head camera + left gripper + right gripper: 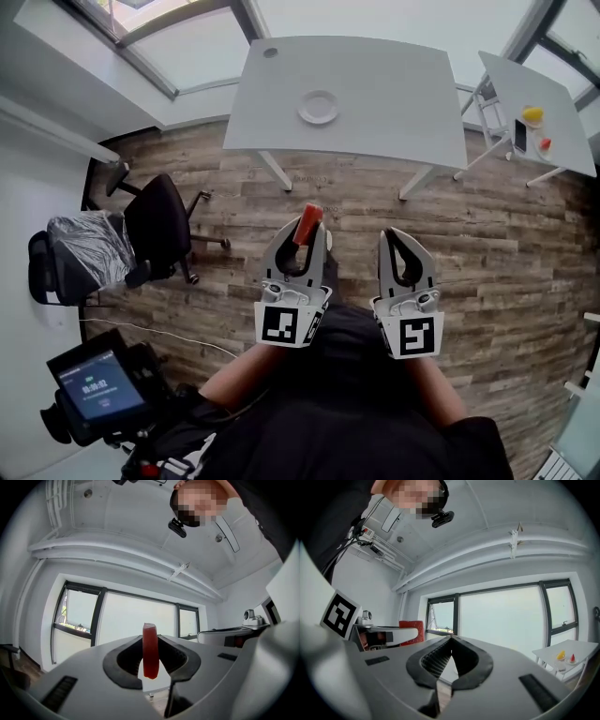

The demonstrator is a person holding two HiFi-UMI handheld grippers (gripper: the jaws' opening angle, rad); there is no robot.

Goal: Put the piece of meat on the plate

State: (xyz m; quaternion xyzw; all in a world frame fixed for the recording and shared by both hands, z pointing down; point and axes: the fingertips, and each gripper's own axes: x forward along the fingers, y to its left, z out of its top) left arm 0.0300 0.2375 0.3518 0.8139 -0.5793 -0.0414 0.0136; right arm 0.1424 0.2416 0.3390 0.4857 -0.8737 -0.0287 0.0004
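1. Head view: I see the left gripper (300, 236) clamped on the piece of meat (308, 221), a red slab held over the wood floor (487, 244).
2. Left gripper view: the meat stands on edge, pinched between both jaws.
3. Right gripper (401, 236): jaws together, nothing between them.
4. The plate (319, 107) sits on the grey table (394, 103), well apart from the meat.
5. Writing: the device screen (98, 386) shows digits too small for me to read. The gripper cubes carry only black-and-white squares.
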